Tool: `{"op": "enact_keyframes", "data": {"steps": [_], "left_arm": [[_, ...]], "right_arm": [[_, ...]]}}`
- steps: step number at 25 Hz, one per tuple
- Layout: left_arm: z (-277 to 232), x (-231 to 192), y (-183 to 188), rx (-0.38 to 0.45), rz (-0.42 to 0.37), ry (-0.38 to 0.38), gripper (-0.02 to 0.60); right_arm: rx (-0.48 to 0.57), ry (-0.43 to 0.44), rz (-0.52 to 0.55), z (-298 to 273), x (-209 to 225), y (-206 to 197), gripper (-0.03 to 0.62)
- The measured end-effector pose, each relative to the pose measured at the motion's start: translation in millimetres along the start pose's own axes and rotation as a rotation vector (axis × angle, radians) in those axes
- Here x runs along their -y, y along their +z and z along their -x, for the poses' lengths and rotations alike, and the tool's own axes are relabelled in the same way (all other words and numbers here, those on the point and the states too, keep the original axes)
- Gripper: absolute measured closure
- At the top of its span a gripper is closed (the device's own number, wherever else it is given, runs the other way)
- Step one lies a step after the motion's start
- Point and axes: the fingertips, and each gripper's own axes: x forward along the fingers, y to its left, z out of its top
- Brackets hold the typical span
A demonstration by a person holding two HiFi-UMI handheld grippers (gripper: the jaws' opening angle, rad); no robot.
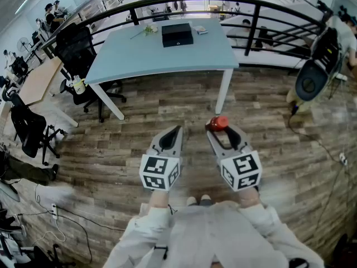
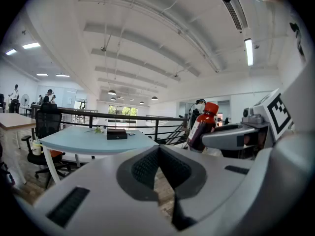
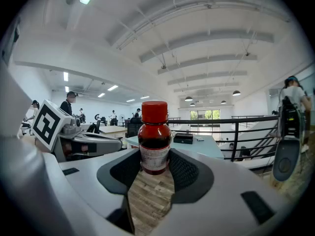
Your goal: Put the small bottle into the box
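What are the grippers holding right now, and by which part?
The right gripper grips the small bottle upright by its lower body, one pad on either side. The left gripper, jaws together, holds nothing.

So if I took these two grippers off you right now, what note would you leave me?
Right gripper: shut on the small bottle, which is upright with its red cap on top.
Left gripper: shut, empty.
Black box: on the blue table ahead, some way off.
Done: the bottle is in hand.
Left: walk to the table and put the bottle into the box.
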Motion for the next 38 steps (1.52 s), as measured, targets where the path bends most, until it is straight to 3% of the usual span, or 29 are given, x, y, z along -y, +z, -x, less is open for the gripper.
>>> {"op": "enact_keyframes", "data": {"steps": [10, 38], "left_arm": [[3, -2, -7, 0.006, 0.044, -0.004, 0.58], [-12, 54, -11, -0.004, 0.004, -0.05, 0.58]], "right_arm": [[-0.039, 0.029, -0.019, -5, -7, -13, 0.414], [0.008, 0.06, -0.054, 26, 21, -15, 0.413]]}}
